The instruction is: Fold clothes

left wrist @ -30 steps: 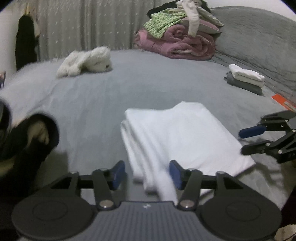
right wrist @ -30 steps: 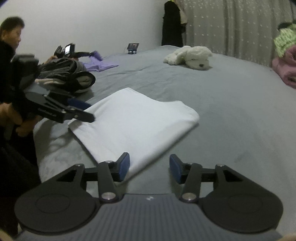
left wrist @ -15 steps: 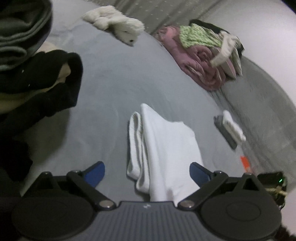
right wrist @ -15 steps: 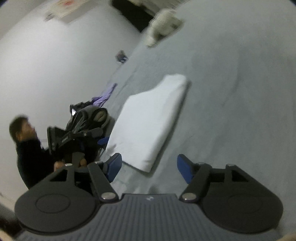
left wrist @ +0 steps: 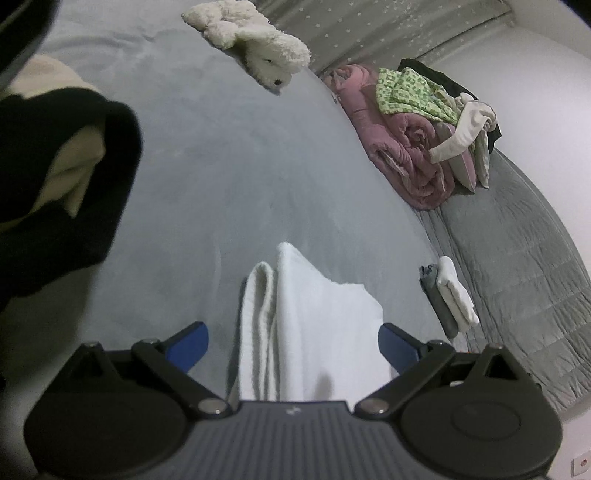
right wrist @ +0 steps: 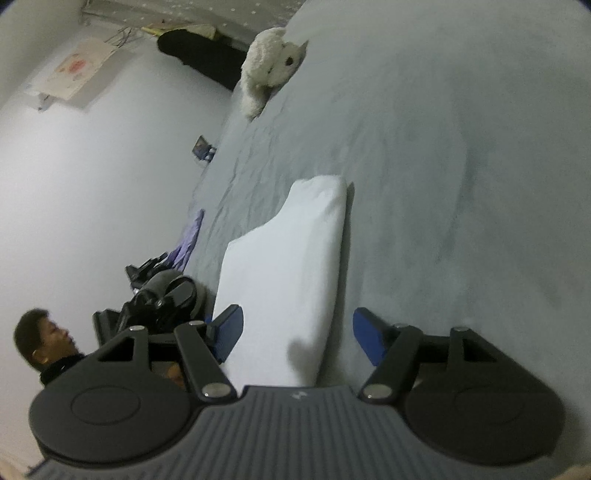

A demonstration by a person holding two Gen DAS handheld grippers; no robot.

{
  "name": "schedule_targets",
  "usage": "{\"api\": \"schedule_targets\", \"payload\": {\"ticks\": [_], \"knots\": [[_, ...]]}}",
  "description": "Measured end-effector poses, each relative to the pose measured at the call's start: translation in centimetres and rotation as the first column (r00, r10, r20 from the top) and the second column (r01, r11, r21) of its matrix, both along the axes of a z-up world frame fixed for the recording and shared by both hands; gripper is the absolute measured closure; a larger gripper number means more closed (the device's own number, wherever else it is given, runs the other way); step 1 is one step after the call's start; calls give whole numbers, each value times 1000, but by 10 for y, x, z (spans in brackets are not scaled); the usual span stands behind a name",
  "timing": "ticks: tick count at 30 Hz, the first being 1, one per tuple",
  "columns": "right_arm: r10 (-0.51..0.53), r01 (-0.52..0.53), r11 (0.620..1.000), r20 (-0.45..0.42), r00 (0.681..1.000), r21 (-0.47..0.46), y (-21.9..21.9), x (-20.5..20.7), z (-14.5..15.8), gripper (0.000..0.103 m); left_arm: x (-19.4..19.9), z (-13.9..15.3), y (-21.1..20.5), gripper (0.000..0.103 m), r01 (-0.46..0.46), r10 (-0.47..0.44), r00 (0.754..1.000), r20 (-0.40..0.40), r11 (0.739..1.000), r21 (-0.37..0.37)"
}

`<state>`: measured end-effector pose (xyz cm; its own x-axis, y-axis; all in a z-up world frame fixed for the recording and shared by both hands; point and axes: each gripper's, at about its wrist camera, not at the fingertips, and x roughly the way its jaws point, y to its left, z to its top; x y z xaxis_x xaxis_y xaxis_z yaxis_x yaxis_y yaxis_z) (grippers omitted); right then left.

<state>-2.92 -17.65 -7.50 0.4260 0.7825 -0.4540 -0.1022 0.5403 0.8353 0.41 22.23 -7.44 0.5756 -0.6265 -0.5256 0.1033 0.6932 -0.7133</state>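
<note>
On grey bed (left wrist: 229, 177): folded white garment (left wrist: 314, 321) lies flat, near edge. L gripper (left wrist: 293, 345) & R gripper (right wrist: 297, 334) both spread wide, released, straddling garment ends. Plush dog (left wrist: 255, 55) well beyond garment.

You have a plain white folded garment (left wrist: 317, 317) lying on a plain grey bed (left wrist: 229, 177). Your left gripper (left wrist: 293, 347) and right gripper (right wrist: 297, 338) are both black with blue pads on the fingers (left wrist: 188, 345) and a ribbed dark grey body. Beyond sits a fluffy cream-white toy dog (left wrist: 255, 55) with black eyes and nose. The curtain (left wrist: 369, 29) is grey with small pale dots. You can see a dusty pink quilt (left wrist: 402, 147) carrying a green-and-white patterned cloth (left wrist: 410, 92). A quilted grey blanket (left wrist: 517, 266) lies to the right. At the bed's edge sits a lilac cloth (right wrist: 188, 243).
</note>
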Motion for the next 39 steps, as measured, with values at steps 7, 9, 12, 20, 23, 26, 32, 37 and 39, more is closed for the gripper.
{"api": "schedule_targets", "payload": {"ticks": [7, 9, 12, 20, 23, 26, 32, 37, 39], "knots": [[-49, 49, 998, 29, 998, -25, 10, 15, -1, 36, 3, -2, -8, 24, -117, 117, 993, 30, 993, 15], [-65, 66, 997, 38, 997, -28, 11, 19, -3, 40, 4, -5, -9, 38, -150, 150, 988, 36, 988, 19], [-86, 88, 996, 51, 995, -31, 14, 23, -5, 44, 5, -7, -8, 50, -186, 185, 982, 30, 983, 12], [-69, 93, 988, 187, 980, -125, 33, 22, -7, 56, -2, -12, -9, 65, -238, 238, 970, 48, 971, 11], [-57, 99, 981, 239, 969, -169, 43, 23, -7, 61, -3, -14, -14, 76, -284, 284, 957, 54, 959, 7], [-51, 115, 971, 288, 956, -210, 49, 19, -3, 74, -5, -14, -18, 82, -333, 332, 941, 63, 943, 3], [-35, 152, 948, 384, 923, -278, 60, 9, 7, 81, -15, -5, -31, 90, -403, 399, 910, 116, 915, 21], [-30, 165, 948, 441, 897, -273, 56, 1, 20, 82, -21, 9, -48, 90, -424, 410, 892, 190, 905, 41], [-30, 170, 948, 458, 888, -268, 53, -1, 24, 82, -22, 12, -57, 91, -427, 411, 888, 208, 903, 40]]}}
